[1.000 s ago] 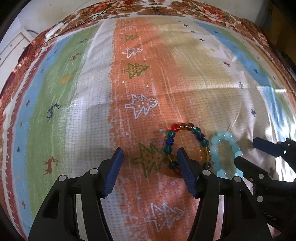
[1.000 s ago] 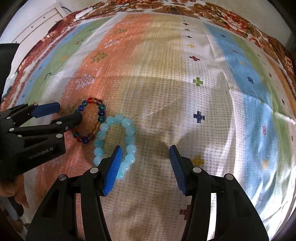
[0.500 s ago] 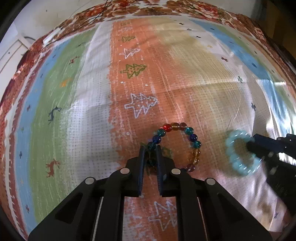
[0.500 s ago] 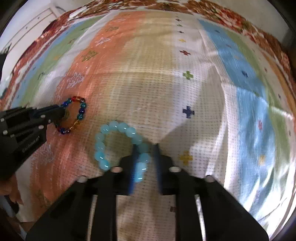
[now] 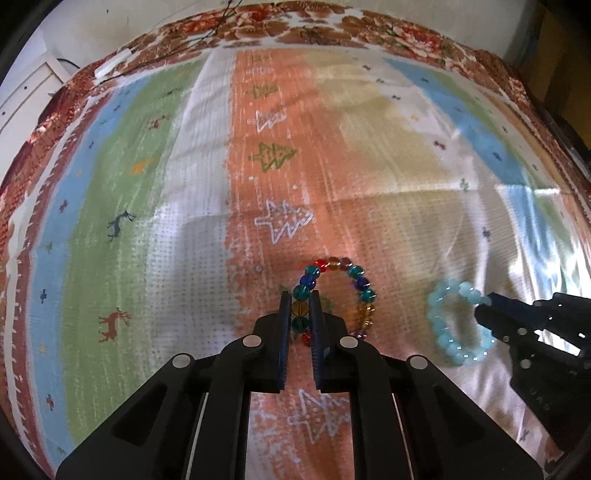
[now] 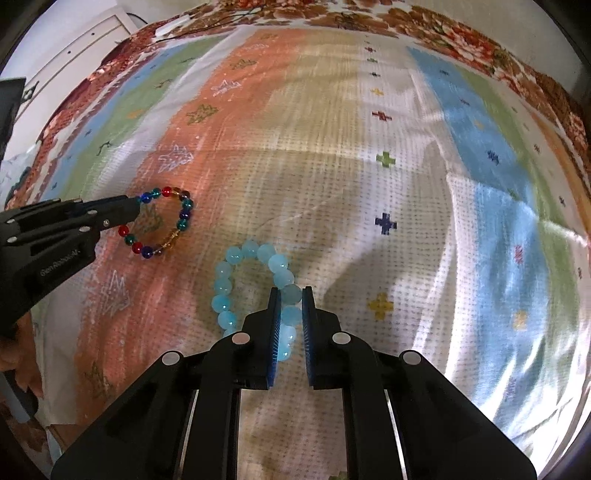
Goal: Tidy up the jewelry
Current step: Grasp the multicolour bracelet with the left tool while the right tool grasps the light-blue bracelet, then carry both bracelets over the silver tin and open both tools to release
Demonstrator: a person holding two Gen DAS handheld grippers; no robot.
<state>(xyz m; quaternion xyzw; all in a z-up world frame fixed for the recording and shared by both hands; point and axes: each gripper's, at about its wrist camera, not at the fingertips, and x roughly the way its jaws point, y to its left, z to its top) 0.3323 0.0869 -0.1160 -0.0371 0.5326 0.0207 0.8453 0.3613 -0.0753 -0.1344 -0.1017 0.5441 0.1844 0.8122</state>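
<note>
A bracelet of many-coloured glass beads [image 5: 360, 284] lies on the orange stripe of a patterned cloth [image 5: 184, 221]. My left gripper [image 5: 300, 295] is shut on its left side, with beads pinched between the blue pads. To its right lies a pale blue bead bracelet [image 5: 439, 325]. My right gripper [image 6: 291, 291] is shut on the right side of the pale blue bracelet [image 6: 225, 288]. In the right wrist view the left gripper [image 6: 133, 210] comes in from the left, on the coloured bracelet [image 6: 183, 218]. In the left wrist view the right gripper [image 5: 484, 306] comes in from the right.
The striped cloth with tree and deer figures covers the whole surface, over a floral underlay [image 5: 406, 33]. A white cabinet [image 6: 74, 48] stands at the far left. A cable and a small white object [image 5: 110, 66] lie near the far left edge.
Both grippers closed from wide open onto their bracelets. The two bracelets, first touching side by side, have been drawn apart.
</note>
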